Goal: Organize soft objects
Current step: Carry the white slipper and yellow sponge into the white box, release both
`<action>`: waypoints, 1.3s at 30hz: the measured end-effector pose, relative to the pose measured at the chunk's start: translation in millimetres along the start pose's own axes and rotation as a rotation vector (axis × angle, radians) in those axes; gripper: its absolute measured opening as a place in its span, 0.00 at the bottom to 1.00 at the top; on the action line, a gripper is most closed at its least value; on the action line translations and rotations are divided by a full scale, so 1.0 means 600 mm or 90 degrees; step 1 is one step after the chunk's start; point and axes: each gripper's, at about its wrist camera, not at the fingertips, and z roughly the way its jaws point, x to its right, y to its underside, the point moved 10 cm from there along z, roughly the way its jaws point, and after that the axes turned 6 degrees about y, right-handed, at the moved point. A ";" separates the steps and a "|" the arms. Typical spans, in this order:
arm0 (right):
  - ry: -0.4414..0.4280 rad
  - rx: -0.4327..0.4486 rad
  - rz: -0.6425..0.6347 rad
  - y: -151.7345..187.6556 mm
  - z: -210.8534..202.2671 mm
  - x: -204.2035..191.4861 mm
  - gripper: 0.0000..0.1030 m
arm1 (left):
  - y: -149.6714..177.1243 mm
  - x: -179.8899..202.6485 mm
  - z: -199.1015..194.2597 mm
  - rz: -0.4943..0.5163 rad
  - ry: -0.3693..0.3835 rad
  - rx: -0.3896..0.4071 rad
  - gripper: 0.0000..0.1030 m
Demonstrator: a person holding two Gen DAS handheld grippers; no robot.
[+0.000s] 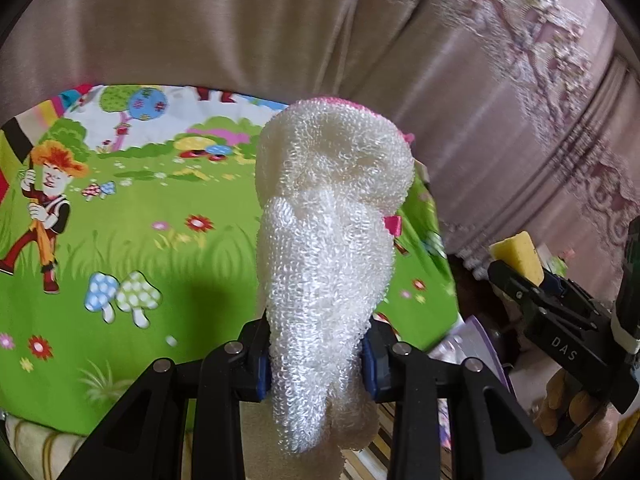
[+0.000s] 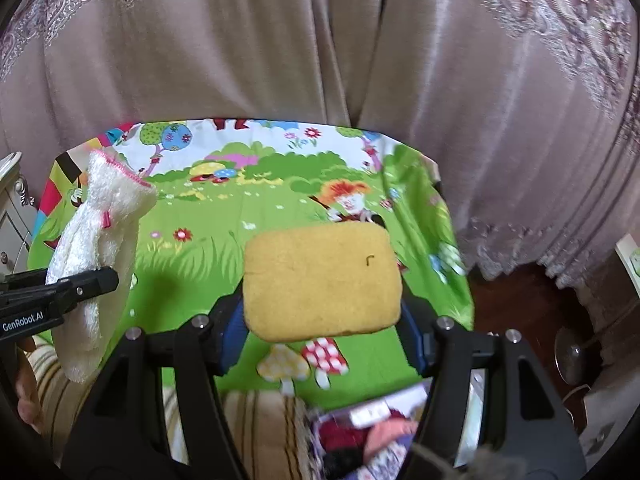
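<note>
My left gripper (image 1: 316, 364) is shut on a white terry cloth (image 1: 328, 240) with a pink edge, held up above the table; the cloth hangs below the fingers too. The cloth also shows in the right wrist view (image 2: 100, 236), with the left gripper (image 2: 86, 284) on it. My right gripper (image 2: 320, 332) is shut on a yellow sponge (image 2: 322, 282), held flat above the table. The sponge (image 1: 518, 254) and right gripper (image 1: 532, 280) show at the right of the left wrist view.
A table with a green cartoon-print cloth (image 1: 140, 220) lies below both grippers; it also shows in the right wrist view (image 2: 240, 220). Beige curtains (image 2: 280, 40) hang right behind it. A striped cushion (image 2: 260, 428) and a printed package (image 2: 380, 432) lie near the front edge. A white cabinet (image 2: 12, 208) stands at left.
</note>
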 end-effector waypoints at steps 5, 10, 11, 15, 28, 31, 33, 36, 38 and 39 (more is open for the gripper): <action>0.028 -0.012 0.019 0.051 -0.054 0.046 0.65 | 0.053 0.067 0.000 0.029 0.051 -0.039 0.34; 0.057 -0.025 0.045 0.106 -0.104 0.100 0.65 | 0.106 0.132 0.001 0.055 0.101 -0.078 0.35; 0.062 -0.028 0.047 0.116 -0.110 0.109 0.65 | 0.112 0.143 0.002 0.059 0.109 -0.084 0.35; 0.079 -0.037 0.065 0.153 -0.133 0.149 0.65 | 0.131 0.194 0.006 0.086 0.132 -0.100 0.35; 0.180 -0.114 0.172 0.287 -0.123 0.353 0.65 | 0.210 0.368 0.109 0.184 0.183 -0.221 0.36; 0.190 -0.125 0.185 0.306 -0.106 0.377 0.65 | 0.227 0.394 0.147 0.195 0.183 -0.252 0.36; 0.196 -0.130 0.187 0.314 -0.095 0.390 0.65 | 0.240 0.407 0.169 0.205 0.177 -0.270 0.36; 0.199 -0.140 0.191 0.324 -0.075 0.404 0.65 | 0.258 0.416 0.202 0.210 0.167 -0.294 0.37; 0.198 -0.144 0.193 0.329 -0.061 0.412 0.65 | 0.267 0.417 0.223 0.213 0.154 -0.305 0.37; 0.199 -0.146 0.193 0.332 -0.056 0.416 0.66 | 0.272 0.415 0.235 0.212 0.146 -0.312 0.37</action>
